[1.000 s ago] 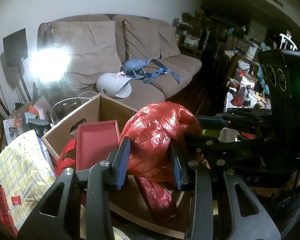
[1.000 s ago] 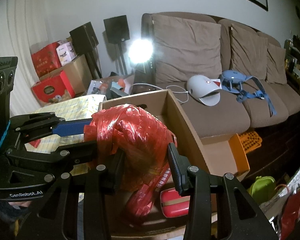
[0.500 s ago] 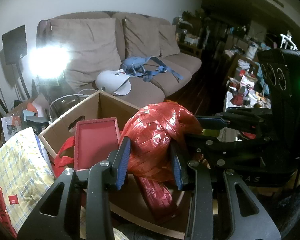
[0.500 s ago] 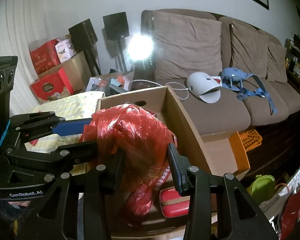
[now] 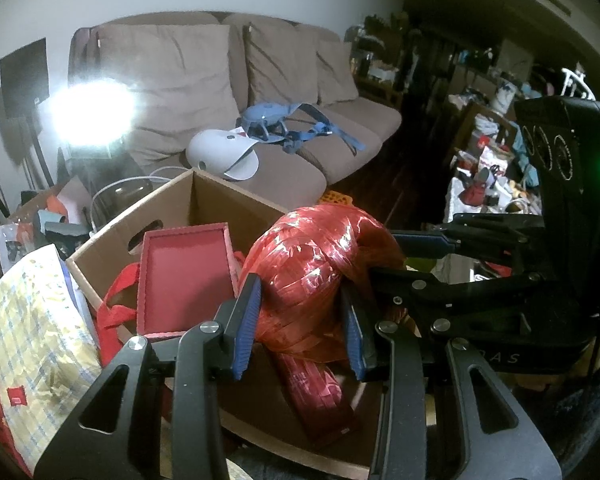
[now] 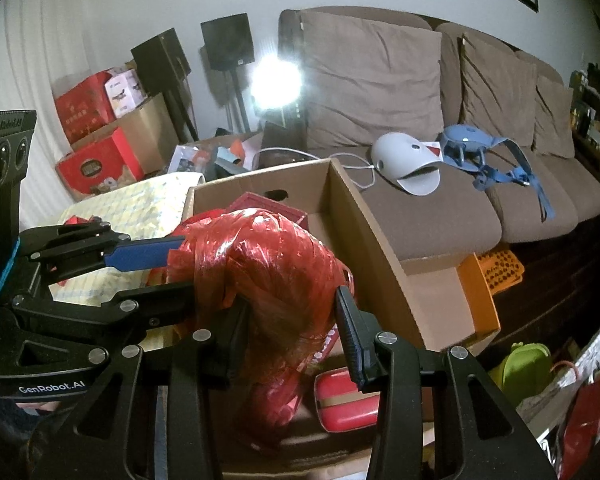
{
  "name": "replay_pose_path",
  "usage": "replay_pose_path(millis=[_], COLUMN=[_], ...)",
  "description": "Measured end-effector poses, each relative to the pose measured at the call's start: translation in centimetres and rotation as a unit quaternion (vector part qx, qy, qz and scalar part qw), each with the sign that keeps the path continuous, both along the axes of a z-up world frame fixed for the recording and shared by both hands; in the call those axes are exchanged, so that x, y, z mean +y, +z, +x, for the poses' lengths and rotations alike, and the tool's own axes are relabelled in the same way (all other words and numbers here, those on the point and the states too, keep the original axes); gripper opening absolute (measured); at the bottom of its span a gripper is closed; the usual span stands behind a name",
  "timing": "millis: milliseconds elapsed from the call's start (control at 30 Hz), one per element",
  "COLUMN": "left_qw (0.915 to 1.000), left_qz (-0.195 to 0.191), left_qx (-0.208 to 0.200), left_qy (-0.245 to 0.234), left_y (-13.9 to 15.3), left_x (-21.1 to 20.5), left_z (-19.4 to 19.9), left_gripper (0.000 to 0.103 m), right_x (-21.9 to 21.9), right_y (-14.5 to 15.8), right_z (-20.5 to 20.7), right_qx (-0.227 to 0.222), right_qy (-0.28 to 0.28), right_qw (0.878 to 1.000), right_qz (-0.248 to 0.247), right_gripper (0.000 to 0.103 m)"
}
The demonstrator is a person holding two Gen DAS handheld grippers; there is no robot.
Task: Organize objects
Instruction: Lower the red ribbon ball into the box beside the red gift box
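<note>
Red ribbon bundle (image 5: 320, 264) between both grippers

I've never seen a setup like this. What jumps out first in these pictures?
A big shiny red bundle of plastic ribbon fills the middle, gripped from both sides by the left gripper and the right gripper above an open cardboard box. Behind it, a glaring lamp blazes beside a brown sofa on which a white domed gadget lies.
</note>
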State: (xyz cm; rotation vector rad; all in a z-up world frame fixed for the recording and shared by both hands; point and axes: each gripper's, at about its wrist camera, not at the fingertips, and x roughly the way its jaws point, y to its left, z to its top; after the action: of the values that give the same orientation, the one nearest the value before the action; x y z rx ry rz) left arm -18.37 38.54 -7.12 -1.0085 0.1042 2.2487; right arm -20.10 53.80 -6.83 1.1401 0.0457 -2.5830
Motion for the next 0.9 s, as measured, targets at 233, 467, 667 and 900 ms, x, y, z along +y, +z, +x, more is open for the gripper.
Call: replay_pose_path(millis=[233,467,667,900], left_qw=[1.0,0.9995,0.9992,0.999], left_qz=[-0.003,-0.011,-0.017,-0.021], left_qx=[-0.009,-0.029,-0.035,-0.038], left_qy=[0.001,0.006,0.006,0.007], left_y=[-0.5,-1.3,-1.7,-1.7], left_x=[-0.1,-0.2,-0.2,-0.2], left_z=[-0.3,-0.7,-0.9,-0.8], left_gripper=[0.035,0.035,0.035,0.035], right_x=[-0.1,-0.5,-0.7,-0.8], right_y=[-0.5,-1.4,-1.8,-1.9], right_z=[-0.3,-0.7,-0.9,-0.9], right_qx=[-0.01,-0.026,-0.034,-0.038], right_qy=[0.002,0.007,0.009,0.011], right_qw=[1.0,1.0,0.999,0.999], right_qz=[0.0,-0.003,-0.005,-0.007], right_gripper=[0.041,0.041,0.041,0.041])
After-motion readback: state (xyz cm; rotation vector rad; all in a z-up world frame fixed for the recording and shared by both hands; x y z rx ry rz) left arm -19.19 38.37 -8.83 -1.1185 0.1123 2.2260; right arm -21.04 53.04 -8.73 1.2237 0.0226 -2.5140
